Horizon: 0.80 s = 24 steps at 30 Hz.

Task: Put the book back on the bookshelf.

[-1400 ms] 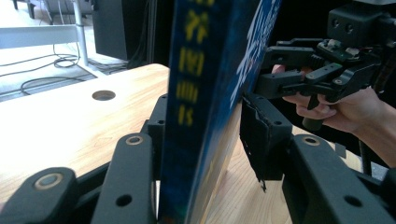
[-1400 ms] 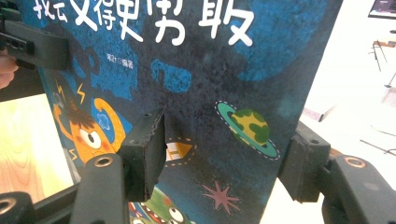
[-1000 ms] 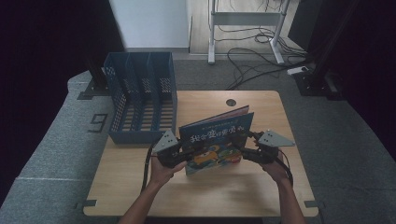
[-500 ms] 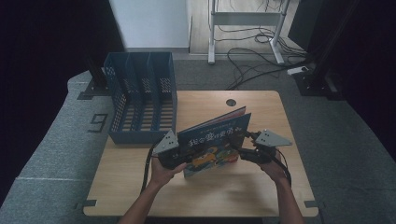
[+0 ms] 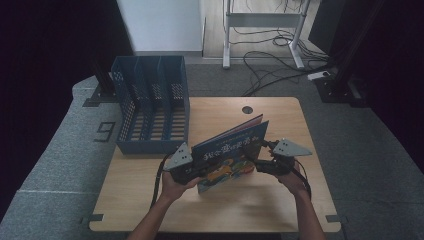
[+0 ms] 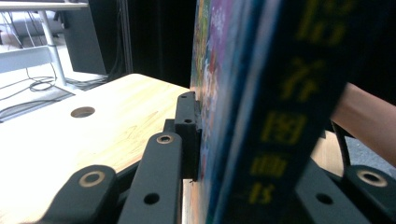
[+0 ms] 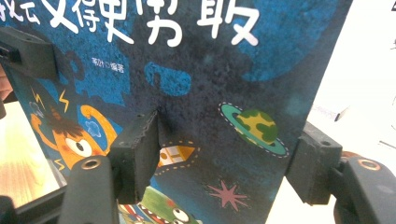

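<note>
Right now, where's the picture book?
High view: picture book stands on edge at the table's front centre, between both tongs, right of the blue file rack.

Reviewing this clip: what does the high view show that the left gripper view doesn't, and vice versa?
High view adds the blue file rack at the table's left, near the raised picture book. Left gripper view adds yellow characters on the spine and the left gripper clamped on the book, its jaws having just been closing. Shared: the book, the wooden table and its round hole.

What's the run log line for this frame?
left tool: just closed, clamping book | right tool: jaws opening, book edge between | book: upright on table
</note>
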{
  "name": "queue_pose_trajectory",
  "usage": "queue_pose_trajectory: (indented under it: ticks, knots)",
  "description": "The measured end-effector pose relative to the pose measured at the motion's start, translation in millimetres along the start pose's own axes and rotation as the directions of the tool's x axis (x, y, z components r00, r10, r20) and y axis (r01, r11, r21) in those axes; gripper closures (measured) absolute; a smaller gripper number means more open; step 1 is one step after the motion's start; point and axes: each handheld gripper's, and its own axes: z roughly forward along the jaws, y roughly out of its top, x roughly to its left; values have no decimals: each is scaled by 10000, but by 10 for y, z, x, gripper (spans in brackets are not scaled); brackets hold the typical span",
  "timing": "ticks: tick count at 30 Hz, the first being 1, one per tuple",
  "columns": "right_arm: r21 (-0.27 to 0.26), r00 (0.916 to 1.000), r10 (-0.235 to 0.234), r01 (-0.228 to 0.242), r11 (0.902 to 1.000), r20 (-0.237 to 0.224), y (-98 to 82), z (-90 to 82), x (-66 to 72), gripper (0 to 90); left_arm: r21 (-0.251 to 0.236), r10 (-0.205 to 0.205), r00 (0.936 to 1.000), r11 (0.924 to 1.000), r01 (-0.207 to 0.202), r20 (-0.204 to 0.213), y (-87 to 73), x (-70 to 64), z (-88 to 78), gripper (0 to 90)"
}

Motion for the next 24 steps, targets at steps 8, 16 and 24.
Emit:
queue_pose_trajectory:
  ticks: [8,16,24]
  knots:
    - [15,9999,91,-91,10000,-66,3,-2,7,293,-49,154,9998,9999,-155,-107,-3,-44,2,772]
    - [-78,9988,460,-461,9989,-156,0,-47,-12,287,-105,-80,10000,9999,80,12,-11,-39,4,781]
    - [-220,9967,801,-798,9966,99,-11,-111,-65,272,-251,77,9997,9997,-83,-222,-22,-58,3,817]
